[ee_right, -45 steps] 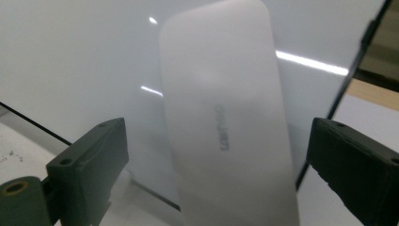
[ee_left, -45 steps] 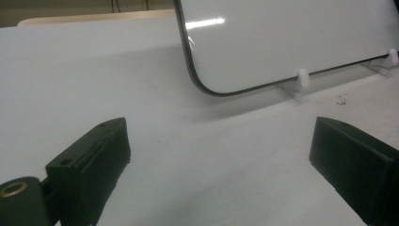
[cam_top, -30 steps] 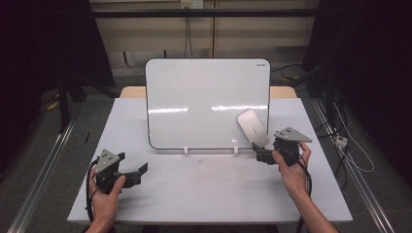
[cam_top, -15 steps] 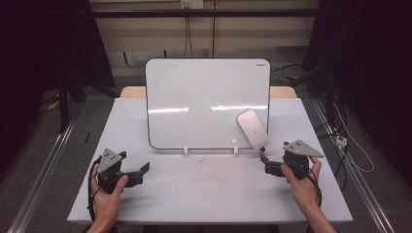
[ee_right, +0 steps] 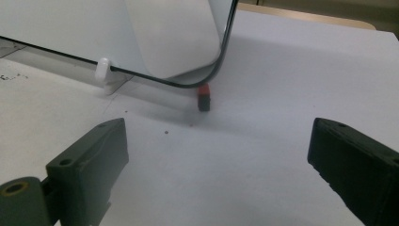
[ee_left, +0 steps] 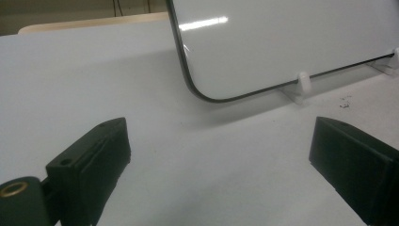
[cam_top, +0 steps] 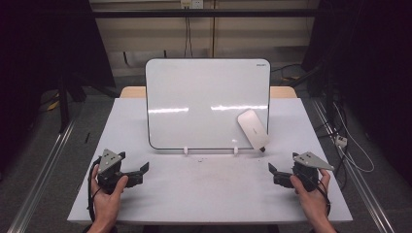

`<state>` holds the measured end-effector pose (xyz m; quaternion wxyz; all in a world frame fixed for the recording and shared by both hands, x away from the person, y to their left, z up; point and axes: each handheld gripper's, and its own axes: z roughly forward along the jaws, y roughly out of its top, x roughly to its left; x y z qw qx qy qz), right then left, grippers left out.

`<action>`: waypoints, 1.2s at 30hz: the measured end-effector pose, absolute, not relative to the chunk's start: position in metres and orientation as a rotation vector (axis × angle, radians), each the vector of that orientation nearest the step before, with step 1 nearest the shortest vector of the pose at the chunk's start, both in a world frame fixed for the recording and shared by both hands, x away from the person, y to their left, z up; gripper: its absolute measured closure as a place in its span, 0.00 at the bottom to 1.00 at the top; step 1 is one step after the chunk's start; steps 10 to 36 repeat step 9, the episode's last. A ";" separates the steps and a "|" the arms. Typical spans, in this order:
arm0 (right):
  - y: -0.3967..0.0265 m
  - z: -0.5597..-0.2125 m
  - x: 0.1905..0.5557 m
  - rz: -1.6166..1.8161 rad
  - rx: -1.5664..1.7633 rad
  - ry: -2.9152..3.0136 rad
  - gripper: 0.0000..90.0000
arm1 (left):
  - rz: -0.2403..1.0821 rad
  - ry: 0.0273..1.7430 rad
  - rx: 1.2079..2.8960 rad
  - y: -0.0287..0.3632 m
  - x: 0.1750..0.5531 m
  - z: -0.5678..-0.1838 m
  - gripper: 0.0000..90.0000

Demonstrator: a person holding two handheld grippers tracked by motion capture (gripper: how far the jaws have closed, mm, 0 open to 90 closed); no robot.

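Observation:
A white board (cam_top: 204, 97) with a dark rim stands upright on small white feet (ee_left: 303, 82) in the middle of the white table (cam_top: 209, 194). A white eraser block (cam_top: 251, 127) clings slantwise to the board's lower right part, and a small red and black piece (ee_right: 203, 96) pokes out under that corner. My left gripper (cam_top: 141, 174) rests open near the table's front left, its jaws wide apart and nothing between them. My right gripper (cam_top: 273, 174) is open too, at the front right, well short of the eraser block (ee_right: 169, 37).
A wooden surface (cam_top: 284, 91) shows behind the table. Cables (cam_top: 350, 145) lie on the floor to the right, and metal rails (cam_top: 43, 170) run along both sides. Dark specks (ee_left: 346, 100) dot the table before the board.
My right gripper has drawn back from beside the eraser block toward the table's front right. The left gripper has hardly shifted.

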<state>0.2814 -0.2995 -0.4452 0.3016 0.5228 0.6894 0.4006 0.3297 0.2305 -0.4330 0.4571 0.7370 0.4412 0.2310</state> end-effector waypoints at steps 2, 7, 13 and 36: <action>-0.301 -0.447 0.278 1.075 1.385 1.816 0.06 | 0.566 1.088 1.815 0.230 0.329 -0.433 0.06; -0.303 -0.449 0.277 1.064 1.399 1.809 0.06 | 0.557 1.100 1.808 0.229 0.329 -0.433 0.06; -0.303 -0.449 0.278 1.059 1.402 1.813 0.06 | 0.555 1.114 1.810 0.228 0.331 -0.435 0.06; -0.303 -0.449 0.278 1.059 1.402 1.813 0.06 | 0.555 1.114 1.810 0.228 0.331 -0.435 0.06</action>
